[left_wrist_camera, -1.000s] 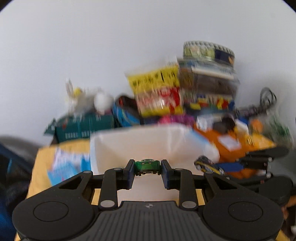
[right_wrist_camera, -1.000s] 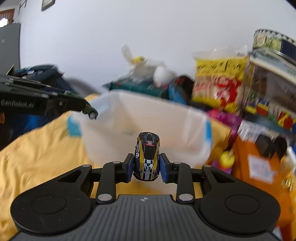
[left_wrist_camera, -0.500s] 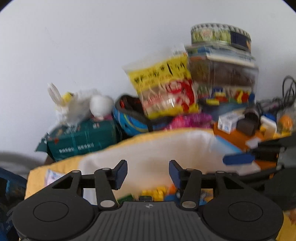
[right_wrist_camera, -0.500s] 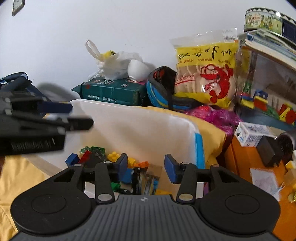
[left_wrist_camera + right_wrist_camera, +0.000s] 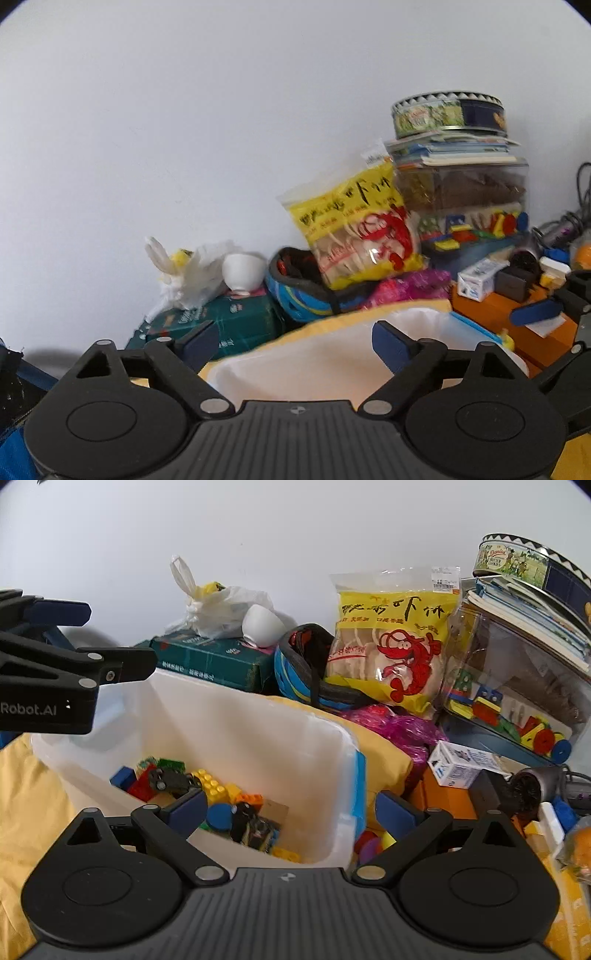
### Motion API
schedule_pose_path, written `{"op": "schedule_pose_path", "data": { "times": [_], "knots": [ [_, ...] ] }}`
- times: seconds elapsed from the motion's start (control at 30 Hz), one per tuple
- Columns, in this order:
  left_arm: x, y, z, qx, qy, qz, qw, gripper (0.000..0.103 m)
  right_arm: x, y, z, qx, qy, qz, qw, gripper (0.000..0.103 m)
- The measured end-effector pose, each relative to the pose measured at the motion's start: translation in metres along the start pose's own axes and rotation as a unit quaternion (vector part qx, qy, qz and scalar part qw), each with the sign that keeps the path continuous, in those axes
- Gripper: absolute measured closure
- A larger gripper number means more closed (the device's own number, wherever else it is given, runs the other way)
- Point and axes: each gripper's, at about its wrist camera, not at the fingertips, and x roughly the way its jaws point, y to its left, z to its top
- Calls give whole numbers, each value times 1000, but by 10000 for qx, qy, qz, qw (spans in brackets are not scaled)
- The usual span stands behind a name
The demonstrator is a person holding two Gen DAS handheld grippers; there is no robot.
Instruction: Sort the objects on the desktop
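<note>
Both claws are spread wide with nothing between their fingers: the left gripper (image 5: 291, 341) hangs over the near rim of the white bin (image 5: 236, 716), and the right gripper (image 5: 290, 806) hangs just above its right wall. Toy cars (image 5: 173, 780) and building blocks (image 5: 212, 784) lie mixed on the bin's floor, with a yellow snack bag (image 5: 393, 642) leaning behind.

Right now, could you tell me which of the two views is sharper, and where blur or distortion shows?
Right wrist view: sharp, print on the prawn cracker bag readable. Left wrist view: softer, with the same bag and cookie tin smeared. Both views: fisheye bending, dark corners.
</note>
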Motion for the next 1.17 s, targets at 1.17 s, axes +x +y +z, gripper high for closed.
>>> {"op": "schedule_pose_path", "data": {
  "times": [1.17],
  "knots": [
    [12,-2,21,-559,1681,73,9842,11,5,-10,20,122,1219,493,9912,0]
  ]
}}
